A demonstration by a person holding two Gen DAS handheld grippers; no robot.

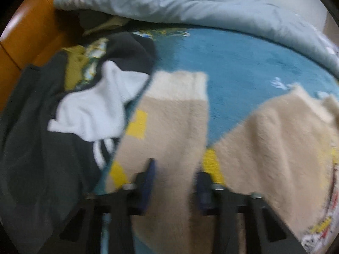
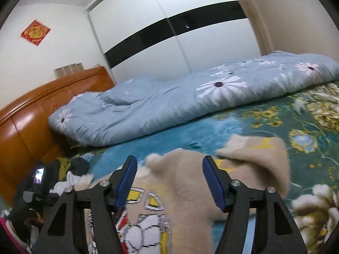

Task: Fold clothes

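- While the beige sweater (image 1: 169, 127) lies spread on the bed's teal blanket (image 1: 243, 67), the left gripper (image 1: 174, 182) hovers above it, fingers parted, empty.
- Right gripper (image 2: 169, 180) fingers (image 2: 127, 182) gape wide over the sweater (image 2: 186, 190), gripping nothing.
- Dark clothes (image 1: 31, 148) are heaped at left.

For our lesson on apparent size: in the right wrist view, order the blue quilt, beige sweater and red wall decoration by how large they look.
1. blue quilt
2. beige sweater, enlarged by nearness to the camera
3. red wall decoration

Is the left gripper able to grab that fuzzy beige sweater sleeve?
Probably yes. The left gripper is open, and the fuzzy beige sweater sleeve lies flat right between its fingers, with nothing covering it.
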